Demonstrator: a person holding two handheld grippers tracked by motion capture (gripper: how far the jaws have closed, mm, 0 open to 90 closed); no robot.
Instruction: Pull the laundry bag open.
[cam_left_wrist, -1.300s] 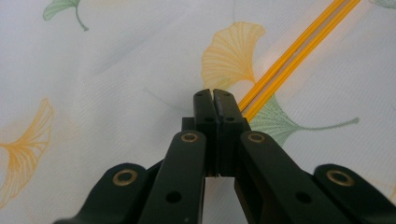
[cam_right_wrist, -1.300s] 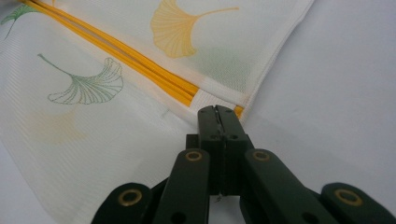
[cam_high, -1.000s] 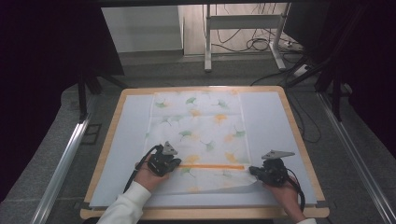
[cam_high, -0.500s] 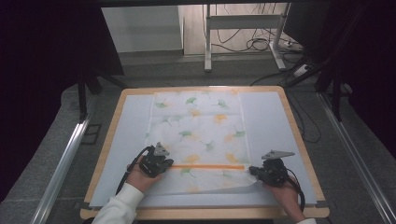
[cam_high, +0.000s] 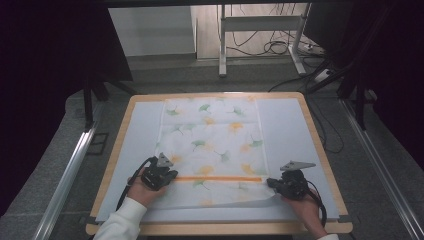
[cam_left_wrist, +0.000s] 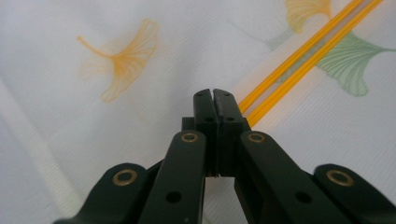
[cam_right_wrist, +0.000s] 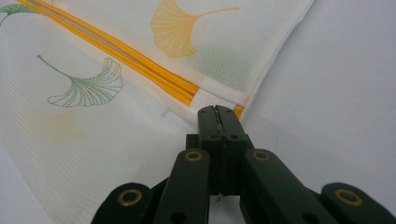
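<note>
Left claw (cam_high: 170, 176) moved left along cloth (cam_high: 210, 135).

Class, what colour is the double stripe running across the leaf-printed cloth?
Orange-yellow; the stripe on the cloth shows best in the right gripper view.

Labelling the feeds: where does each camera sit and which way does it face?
High view: fixed above the person's side, facing forward and down on the table; forearms, left gripper and right gripper show.
Left gripper view: on the left gripper, along its closed jaws at the cloth.
Right gripper view: on the right gripper, closed jaws at the cloth's edge.
Shared: the cloth's orange stripe.
</note>
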